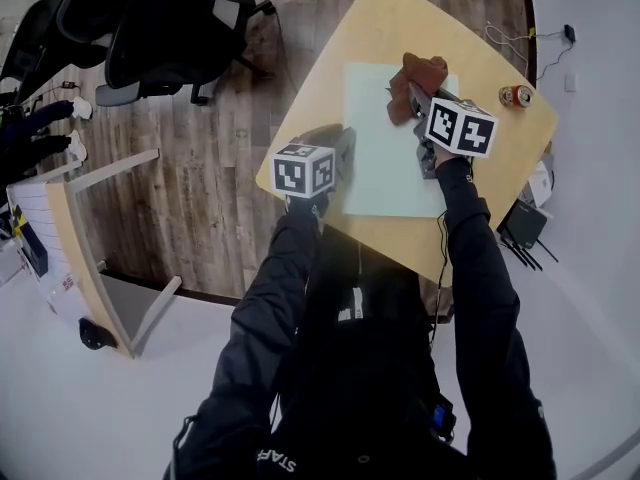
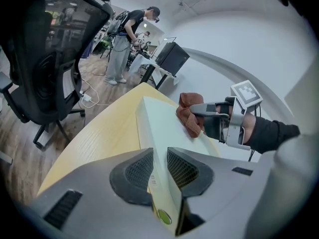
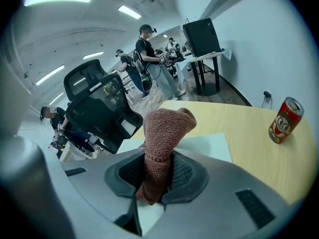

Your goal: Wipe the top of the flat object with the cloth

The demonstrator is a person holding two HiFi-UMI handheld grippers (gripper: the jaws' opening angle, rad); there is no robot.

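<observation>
Cloth, rust-brown knit, bunched in right gripper on pale flat sheet

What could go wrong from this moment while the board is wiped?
The left gripper clamps the flat board only at its near edge, so it may pivot under strokes at its far end. The right gripper pinches the cloth in a bunch; its hard jaws might scrape the surface. The can stands close by on the table; a wide stroke could knock it.

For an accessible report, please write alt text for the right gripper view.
The right gripper holds a brown cloth between its fingers, over a pale flat sheet on a wooden table. A red can stands at right.
</observation>
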